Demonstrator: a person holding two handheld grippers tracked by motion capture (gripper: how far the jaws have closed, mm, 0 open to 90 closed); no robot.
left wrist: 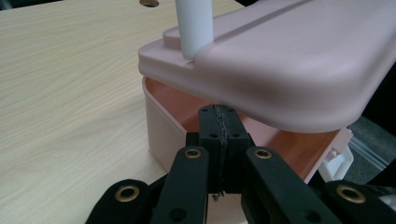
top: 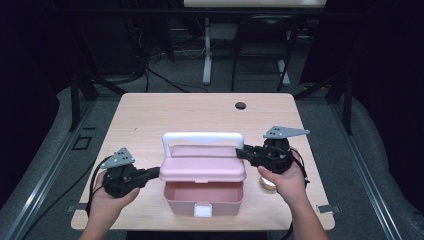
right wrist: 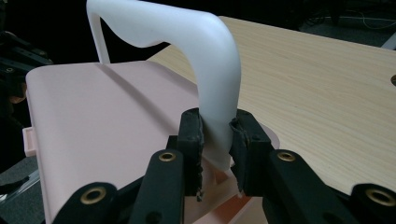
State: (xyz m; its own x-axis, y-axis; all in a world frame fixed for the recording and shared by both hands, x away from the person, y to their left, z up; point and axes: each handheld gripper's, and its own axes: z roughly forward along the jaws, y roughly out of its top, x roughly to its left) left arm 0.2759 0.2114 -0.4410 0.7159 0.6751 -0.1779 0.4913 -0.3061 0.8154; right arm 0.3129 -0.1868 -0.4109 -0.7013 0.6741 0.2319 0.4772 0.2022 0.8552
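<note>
**Pink box, lid raised, on the desk**

A pale pink plastic box [top: 204,197] sits near the front edge of the light wood-grain desk [top: 150,115]. Its lid [top: 202,167] — smooth, matte, round-cornered — is lifted off the base, with a glossy white arched handle [top: 202,136] on top. The left tool [top: 154,172] has its jaws pressed together, tips just under the lid's edge, gripping nothing. The right tool [top: 241,152] clamps the handle's post.
</note>
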